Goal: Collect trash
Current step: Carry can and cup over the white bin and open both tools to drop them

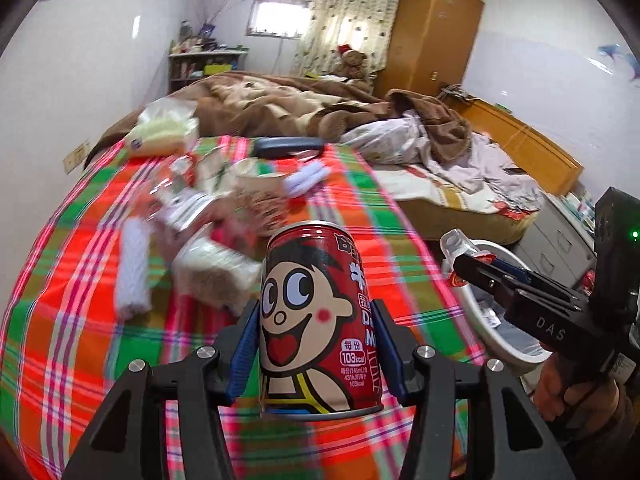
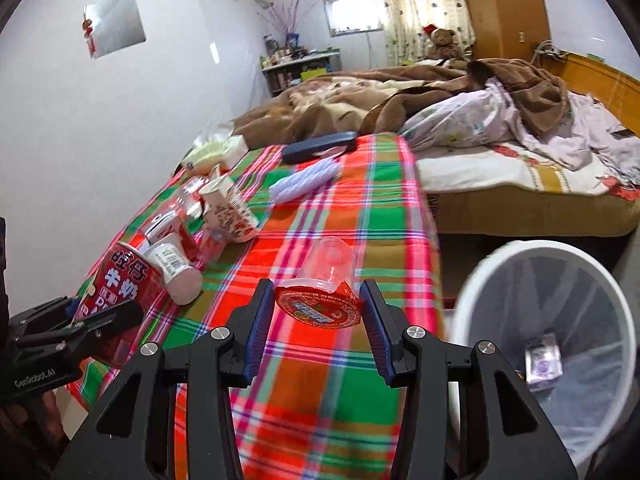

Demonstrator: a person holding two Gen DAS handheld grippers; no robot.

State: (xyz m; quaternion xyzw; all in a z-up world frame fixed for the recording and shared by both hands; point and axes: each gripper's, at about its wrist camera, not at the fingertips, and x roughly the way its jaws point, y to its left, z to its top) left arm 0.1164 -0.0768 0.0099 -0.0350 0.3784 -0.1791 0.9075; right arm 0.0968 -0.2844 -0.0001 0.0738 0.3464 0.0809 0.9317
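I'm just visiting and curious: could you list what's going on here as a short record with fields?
Place: bedroom, plaid-covered table beside a bed
Left hand-held gripper: shut on a red milk can
Right hand-held gripper: shut on a clear jelly cup with a red lid
Bin: white trash bin, right of the table, one wrapper inside
Left on table: cartons, bottles, paper cup

Both fisheye views are evenly and brightly lit by daylight from a small overexposed window [image 1: 280, 14] beside the backlit curtain [image 2: 420, 8]. Straight edges bow toward black vignetted corners. Motion blur smears the plaid cloth [image 1: 80, 320] and litter in the left view; the held can [image 1: 316, 320] stays sharp. Shadows are soft.
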